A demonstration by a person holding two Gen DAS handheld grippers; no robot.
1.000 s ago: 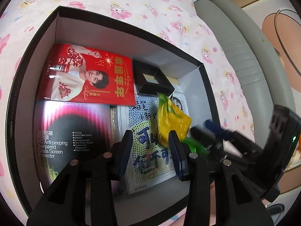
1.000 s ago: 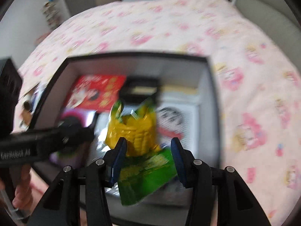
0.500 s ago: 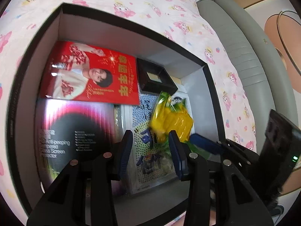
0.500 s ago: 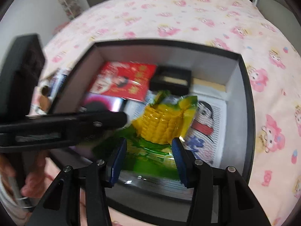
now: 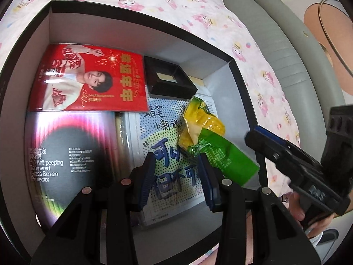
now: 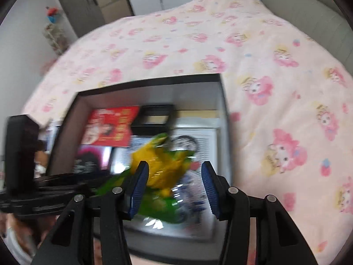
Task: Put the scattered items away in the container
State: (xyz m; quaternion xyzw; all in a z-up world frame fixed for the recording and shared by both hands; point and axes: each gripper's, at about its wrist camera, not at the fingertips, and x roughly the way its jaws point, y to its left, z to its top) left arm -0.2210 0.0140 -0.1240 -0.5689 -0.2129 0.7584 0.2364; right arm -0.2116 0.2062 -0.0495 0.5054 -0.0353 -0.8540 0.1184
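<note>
Lying inside the black box (image 5: 247,101), the yellow-green corn packet (image 5: 211,141) rests on a dotted booklet (image 5: 167,154), free of both tools. The right gripper (image 6: 174,190) hangs over it with jaws spread and empty. The left gripper (image 5: 176,176) also has its jaws apart.

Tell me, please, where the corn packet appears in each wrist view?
Left wrist: corn packet lies right of centre in the box, beyond the right fingertip.
Right wrist: corn packet, blurred, low centre between the fingers.
Shared landmark: the red card, at the far left in the box.
</note>
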